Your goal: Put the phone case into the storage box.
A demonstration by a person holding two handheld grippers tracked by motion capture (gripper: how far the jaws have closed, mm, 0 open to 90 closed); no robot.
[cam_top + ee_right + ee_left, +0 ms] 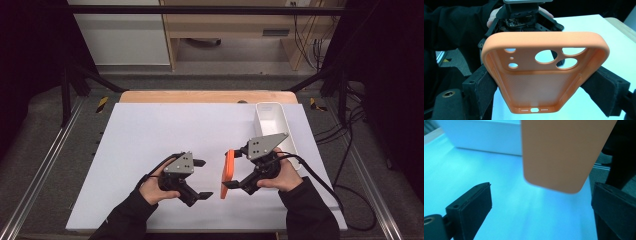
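Observation:
An orange phone case (229, 172) stands on edge just above the white mat (160, 135), and my right gripper (230, 169) is shut on its two long sides. In the right gripper view the case (544, 75) shows its hollow inside with camera cut-outs, squeezed between the black pads (480, 83). My left gripper (206, 178) is open a little to the left of the case, jaws pointing at it, with nothing in them. The left gripper view shows the case's smooth back (564, 152) ahead of the gripper (541, 207), beyond the wide-apart fingertips (471, 205).
A long white bin (272, 125) stands at the mat's right edge, just behind the right hand; its wall (486, 135) also appears in the left gripper view. A wooden table edge (200, 96) runs behind the mat. The right gripper's cable (345, 200) trails off right.

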